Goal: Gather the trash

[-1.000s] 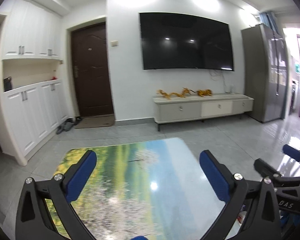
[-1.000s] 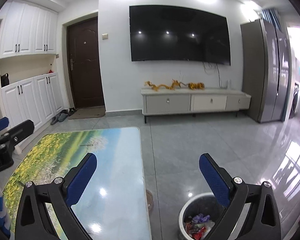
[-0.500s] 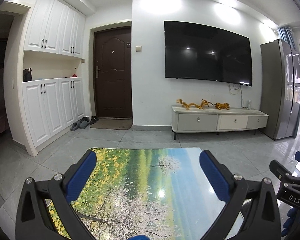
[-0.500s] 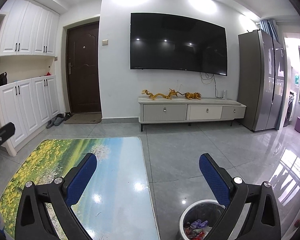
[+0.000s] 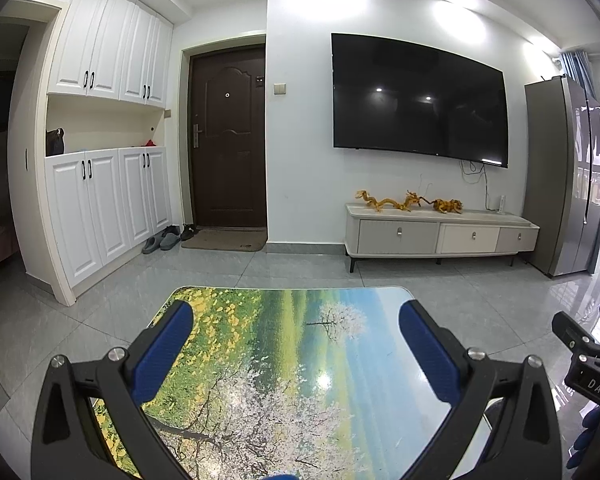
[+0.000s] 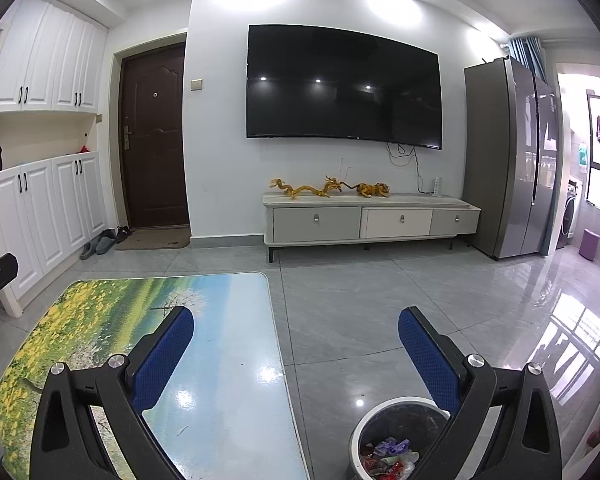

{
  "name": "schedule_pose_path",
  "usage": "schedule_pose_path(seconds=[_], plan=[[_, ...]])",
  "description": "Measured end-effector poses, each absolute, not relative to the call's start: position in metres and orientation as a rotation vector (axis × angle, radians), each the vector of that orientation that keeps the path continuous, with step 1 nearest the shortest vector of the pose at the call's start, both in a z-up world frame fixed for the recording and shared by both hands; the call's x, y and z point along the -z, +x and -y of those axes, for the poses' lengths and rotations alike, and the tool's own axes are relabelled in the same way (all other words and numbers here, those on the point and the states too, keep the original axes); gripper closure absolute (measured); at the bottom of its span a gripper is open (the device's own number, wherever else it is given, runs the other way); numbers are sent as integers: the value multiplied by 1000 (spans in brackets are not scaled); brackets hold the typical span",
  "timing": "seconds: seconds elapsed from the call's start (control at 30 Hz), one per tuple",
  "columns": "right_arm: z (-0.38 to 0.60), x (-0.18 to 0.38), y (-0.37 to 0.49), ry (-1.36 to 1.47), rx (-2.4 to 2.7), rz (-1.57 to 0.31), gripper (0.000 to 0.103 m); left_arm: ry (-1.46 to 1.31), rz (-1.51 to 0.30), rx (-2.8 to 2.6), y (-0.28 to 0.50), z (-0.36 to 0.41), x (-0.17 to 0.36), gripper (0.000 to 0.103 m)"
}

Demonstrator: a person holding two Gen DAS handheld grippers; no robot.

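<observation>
Both views tilted up since 1 s ago; L gripper (image 5: 296, 340) & R gripper (image 6: 296, 340) spread, empty. Table (image 6: 228, 360) looks bare, bin (image 6: 396, 404) near right; I'd scan low before reaching.

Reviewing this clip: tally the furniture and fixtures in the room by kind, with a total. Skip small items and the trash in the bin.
Table with landscape print: 1
Trash bin: 1
Wall TV: 1
TV cabinet: 1
Refrigerator: 1
White cupboard unit: 1
Door: 1
Total: 7
</observation>
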State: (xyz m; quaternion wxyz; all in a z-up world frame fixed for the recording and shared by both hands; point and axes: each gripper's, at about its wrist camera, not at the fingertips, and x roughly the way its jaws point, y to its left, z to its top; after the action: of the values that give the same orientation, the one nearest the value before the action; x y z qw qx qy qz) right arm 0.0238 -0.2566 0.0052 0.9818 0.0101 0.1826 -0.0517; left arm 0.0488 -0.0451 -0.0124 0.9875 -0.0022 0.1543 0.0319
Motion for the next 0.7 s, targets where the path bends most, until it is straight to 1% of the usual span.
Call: schedule_pose_path(seconds=[0.7], plan=[[256, -3, 23, 2, 120, -372, 0, -9, -313, -69, 53, 39, 18, 0]])
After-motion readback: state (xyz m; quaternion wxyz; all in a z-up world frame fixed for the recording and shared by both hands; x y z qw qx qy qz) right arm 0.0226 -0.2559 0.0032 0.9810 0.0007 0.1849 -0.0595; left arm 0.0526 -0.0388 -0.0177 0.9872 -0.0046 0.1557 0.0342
